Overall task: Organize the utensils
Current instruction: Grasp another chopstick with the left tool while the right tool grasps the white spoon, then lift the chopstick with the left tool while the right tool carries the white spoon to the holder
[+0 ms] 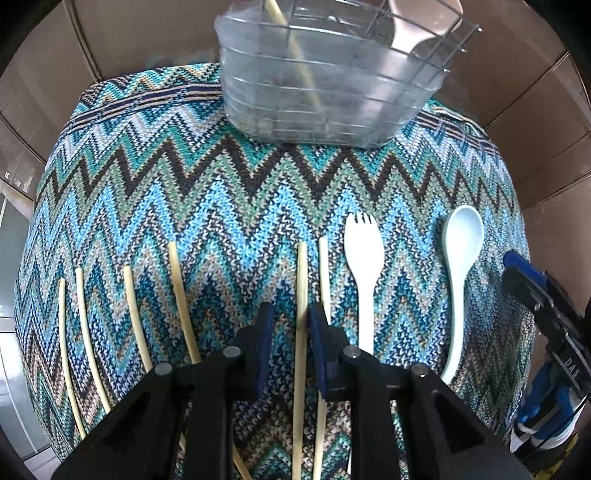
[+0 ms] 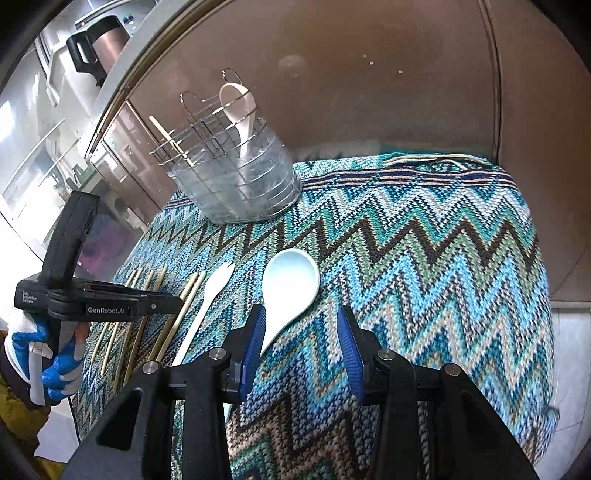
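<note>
A zigzag-knit cloth (image 1: 221, 206) in blues, greens and tan fills most of both views, and the utensils lie on it in a loose row across the lower half of the left wrist view. Four pale wooden chopsticks (image 1: 129, 317) lie spaced apart at lower left, each thin and slightly bowed by the lens. Two more lie close together near the centre, and the left gripper (image 1: 290, 325) stands over them with its jaws narrowly apart: one chopstick (image 1: 301, 280) runs up through the gap, close against the right-hand pad, though whether the pad presses on it cannot be told. Just to the right lies a white plastic fork (image 1: 364, 258) with short tines, and further right a pale blue spoon (image 1: 460, 258) with a deep oval bowl. At top centre stands a clear ribbed holder (image 1: 321, 92) with a wire grid, already containing a chopstick and a pinkish spoon (image 1: 410, 33). In the right wrist view the right gripper (image 2: 301, 343) is spread wide, its left pad beside the spoon's handle, nothing pinched. A gloved hand (image 2: 55, 362) grips the other tool at the left edge.
</note>
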The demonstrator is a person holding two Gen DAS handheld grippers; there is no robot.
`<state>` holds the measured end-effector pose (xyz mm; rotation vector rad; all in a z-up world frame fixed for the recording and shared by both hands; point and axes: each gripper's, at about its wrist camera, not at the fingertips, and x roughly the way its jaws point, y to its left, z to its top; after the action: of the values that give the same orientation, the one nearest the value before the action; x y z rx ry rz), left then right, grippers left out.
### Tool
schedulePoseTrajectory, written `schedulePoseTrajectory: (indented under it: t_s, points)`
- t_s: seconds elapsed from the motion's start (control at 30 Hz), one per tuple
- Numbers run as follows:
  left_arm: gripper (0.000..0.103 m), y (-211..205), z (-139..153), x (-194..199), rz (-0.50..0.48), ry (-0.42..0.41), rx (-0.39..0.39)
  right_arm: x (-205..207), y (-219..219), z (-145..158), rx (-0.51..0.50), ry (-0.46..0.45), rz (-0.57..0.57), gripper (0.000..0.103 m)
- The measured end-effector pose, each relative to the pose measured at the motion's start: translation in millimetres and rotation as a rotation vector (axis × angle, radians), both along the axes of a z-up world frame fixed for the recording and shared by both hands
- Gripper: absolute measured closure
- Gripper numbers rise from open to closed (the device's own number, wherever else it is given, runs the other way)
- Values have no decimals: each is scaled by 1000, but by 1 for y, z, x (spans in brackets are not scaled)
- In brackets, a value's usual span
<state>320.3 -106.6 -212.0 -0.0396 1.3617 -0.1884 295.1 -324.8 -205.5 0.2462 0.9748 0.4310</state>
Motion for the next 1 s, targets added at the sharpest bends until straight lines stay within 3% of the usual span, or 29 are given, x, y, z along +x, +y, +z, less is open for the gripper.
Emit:
schedulePoseTrajectory:
  t_s: [0.4,0.47,0.53,0.73,1.0]
  points:
    - [95,-11,-9,23,-21,33,-12,52,6,-26,58,121,118,68]
    - [97,-8,-9,26,-15,33,-21,58,8,-31,72,132,134,86]
    - [98,-4,-8,28,-17,22,-24,59,10,-33,67,132,146,95]
    - [98,15,14,10,-13,-73,-56,47,14,-21,18,61,148,96]
    - [98,44,68,-30,39,-266,-159,10,13,25,-47,-96,97,97]
